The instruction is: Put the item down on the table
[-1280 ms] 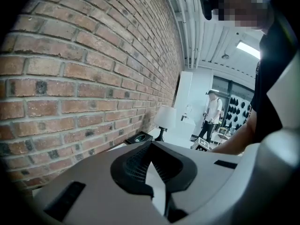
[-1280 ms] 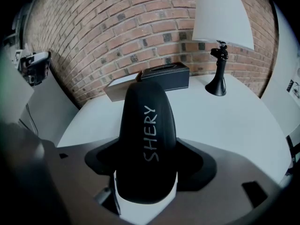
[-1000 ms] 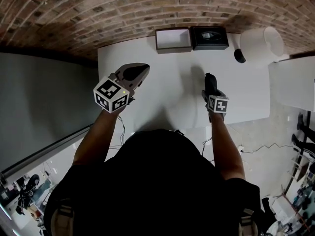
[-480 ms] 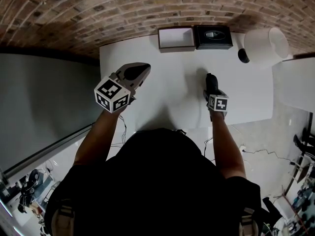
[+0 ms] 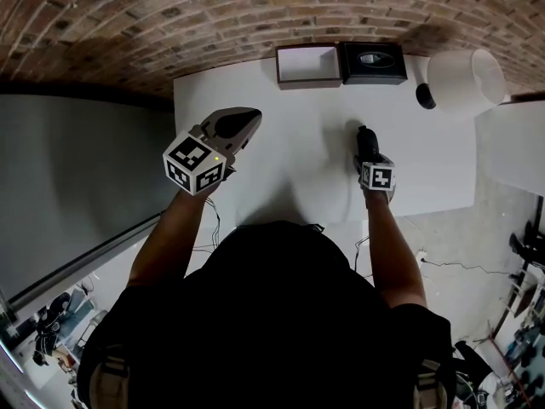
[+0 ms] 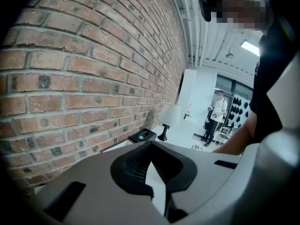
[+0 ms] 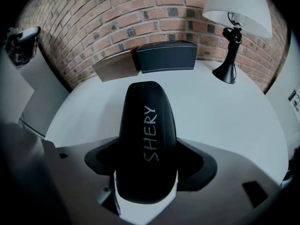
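Right gripper (image 7: pixel 146 184): jaws wide apart and clamped on the sides of a black case (image 7: pixel 147 125) hand-lettered "SHERY" in white. The case lies lengthwise between the jaws, its rounded end pointing to the top of the frame, over the white bench (image 7: pixel 225 111); whether it touches the bench cannot be told. Left gripper (image 6: pixel 151 175): jaws all but together, empty. At top, against the brick wall: brown box (image 7: pixel 117 64), black box (image 7: pixel 166 56), lamp (image 7: pixel 234 13).

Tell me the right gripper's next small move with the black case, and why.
Probably ease the black case down onto the white table before opening: the right gripper is clamped on it, tilted steeply over bare tabletop, and it doesn't look rested yet.
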Motion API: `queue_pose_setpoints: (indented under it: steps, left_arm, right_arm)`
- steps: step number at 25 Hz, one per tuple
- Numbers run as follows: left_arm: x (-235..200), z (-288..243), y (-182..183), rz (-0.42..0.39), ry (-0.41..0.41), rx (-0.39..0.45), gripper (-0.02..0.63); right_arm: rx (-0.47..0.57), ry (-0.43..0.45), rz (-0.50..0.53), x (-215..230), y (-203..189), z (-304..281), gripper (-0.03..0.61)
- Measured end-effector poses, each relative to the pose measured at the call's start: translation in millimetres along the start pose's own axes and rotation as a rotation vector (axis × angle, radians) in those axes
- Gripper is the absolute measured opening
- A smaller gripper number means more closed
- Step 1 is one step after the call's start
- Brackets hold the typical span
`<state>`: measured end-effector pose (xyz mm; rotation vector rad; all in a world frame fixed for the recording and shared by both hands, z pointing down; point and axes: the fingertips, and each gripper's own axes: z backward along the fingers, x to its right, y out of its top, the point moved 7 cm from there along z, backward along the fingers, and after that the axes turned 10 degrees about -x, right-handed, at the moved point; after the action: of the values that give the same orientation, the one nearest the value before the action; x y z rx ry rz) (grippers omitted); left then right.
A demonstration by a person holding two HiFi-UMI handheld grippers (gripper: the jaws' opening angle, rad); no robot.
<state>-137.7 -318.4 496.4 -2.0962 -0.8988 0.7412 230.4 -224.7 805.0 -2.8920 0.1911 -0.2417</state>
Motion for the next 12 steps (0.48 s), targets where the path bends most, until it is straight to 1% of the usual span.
queue_pose_setpoints:
  steps: [5,8,12]
  left_arm:
    - [-2.1,-1.6,-1.3,0.002,-0.002,-0.009,0.014]
    - [-1.5,-2.7,1.2,0.007,-0.006,-0.010,0.014]
    - [0.0,-3.5,3.5,0.008,-0.010,-0.008,0.014]
  right_arm:
    - [-0.002,-0.005,0.000,0.3,1.0,-4.2,0.351]
    - [0.004,-0.010,0.018,1.0,2.7,-5.1,0.353]
    - [-0.019,-0.018,0.012,4.9,-1.0,-10.6,0.354]
